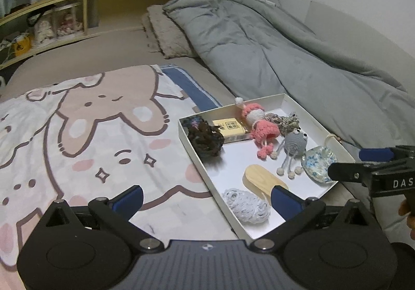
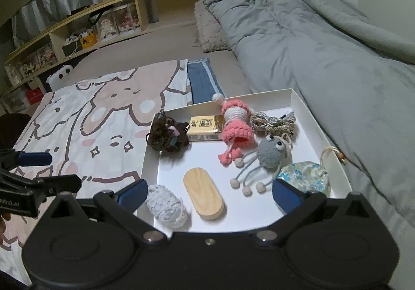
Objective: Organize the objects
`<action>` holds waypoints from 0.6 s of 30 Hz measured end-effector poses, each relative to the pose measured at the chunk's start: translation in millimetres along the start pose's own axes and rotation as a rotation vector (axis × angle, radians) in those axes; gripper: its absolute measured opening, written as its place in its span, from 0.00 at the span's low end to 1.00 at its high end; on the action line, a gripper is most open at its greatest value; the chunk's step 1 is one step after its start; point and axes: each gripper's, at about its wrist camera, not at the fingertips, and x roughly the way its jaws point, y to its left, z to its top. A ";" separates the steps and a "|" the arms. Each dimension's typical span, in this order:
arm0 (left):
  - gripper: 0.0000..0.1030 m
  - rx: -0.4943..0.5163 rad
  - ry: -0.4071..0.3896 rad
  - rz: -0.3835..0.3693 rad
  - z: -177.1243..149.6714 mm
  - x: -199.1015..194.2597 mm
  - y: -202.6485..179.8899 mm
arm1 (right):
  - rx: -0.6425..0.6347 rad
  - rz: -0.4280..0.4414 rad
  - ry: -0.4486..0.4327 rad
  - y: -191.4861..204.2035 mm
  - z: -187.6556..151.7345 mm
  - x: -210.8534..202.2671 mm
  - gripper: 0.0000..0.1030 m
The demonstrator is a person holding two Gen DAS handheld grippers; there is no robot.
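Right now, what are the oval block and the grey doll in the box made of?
The oval block looks like pale, smooth, unpainted wood: grain lines show on top. The grey doll looks crocheted from yarn: you can see knit loops and stringy legs.

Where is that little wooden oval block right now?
In the right wrist view, the wooden oval block lies flat in the white tray, near its front edge, between the white yarn ball and the grey crocheted doll.
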 end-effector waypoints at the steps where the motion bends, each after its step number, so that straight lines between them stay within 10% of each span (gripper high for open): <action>1: 1.00 -0.009 -0.001 0.001 -1.8 -3.3 0.5 | 0.002 -0.001 -0.004 0.8 -1.8 -3.6 1.00; 18: 1.00 -0.007 0.003 0.090 -27.3 -33.3 -10.7 | 0.051 -0.040 -0.079 9.1 -37.4 -46.6 1.00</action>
